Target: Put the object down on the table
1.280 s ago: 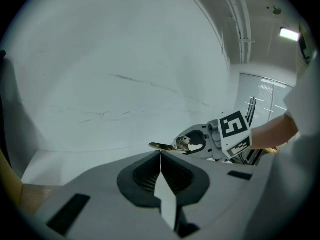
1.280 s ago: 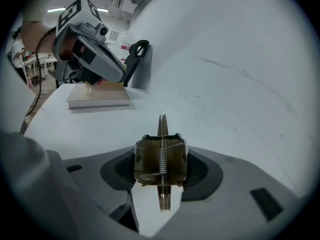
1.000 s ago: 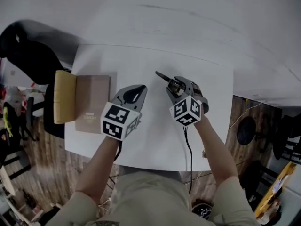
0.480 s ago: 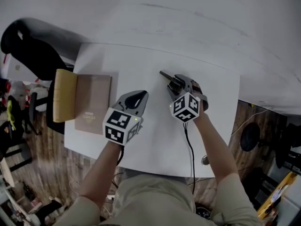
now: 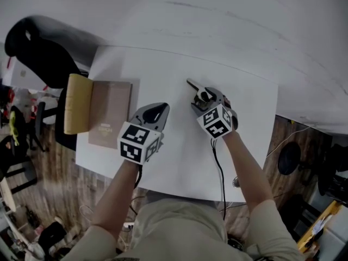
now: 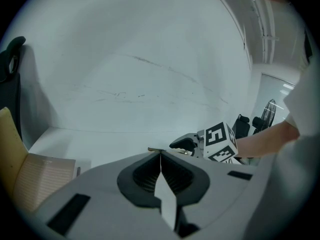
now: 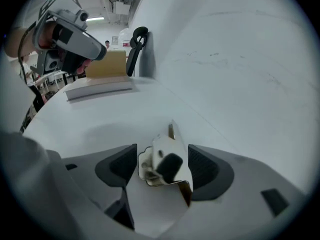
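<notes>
While the right gripper [image 5: 204, 98] is opening its jaws, now wide and clear of it on both sides, the metal object [image 7: 161, 156] lies between them on the counter [image 5: 244, 135], near the far edge, right of centre. The left gripper [image 6: 160, 156] is closed on nothing. Risk: a crooked withdrawal could catch the object on a pad and drag or tip it.

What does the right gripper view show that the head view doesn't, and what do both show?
Only the right gripper view: the right gripper's jaws opening around a small silver metal object with a black knob, pads off it. Only the head view: that gripper's marker cube and the wooden floor. Both: the white table, the flat tan book and the left gripper.
</notes>
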